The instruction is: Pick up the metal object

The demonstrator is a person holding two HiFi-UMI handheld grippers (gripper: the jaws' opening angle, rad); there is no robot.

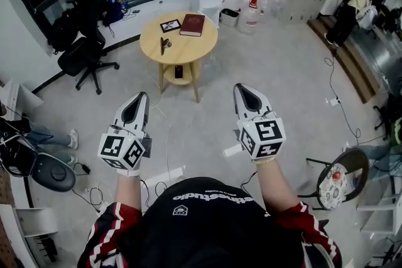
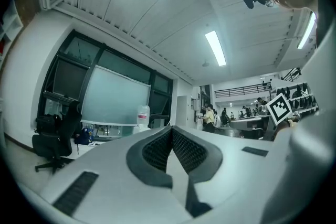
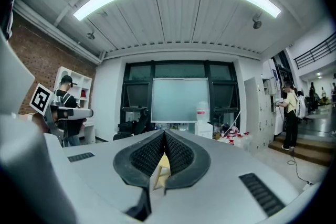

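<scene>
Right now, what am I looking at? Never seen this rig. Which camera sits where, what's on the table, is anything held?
There is no robot. A person holds a handheld tool in each hand: the left gripper and the right gripper. The head view looks down from the person's head. The other two cameras ride on the grippers and look along their fingers. Both pairs of fingers are closed and hold nothing. Some way ahead stands a round wooden table. On it lie a red book, a framed picture and a small dark metal object, which nothing touches.
</scene>
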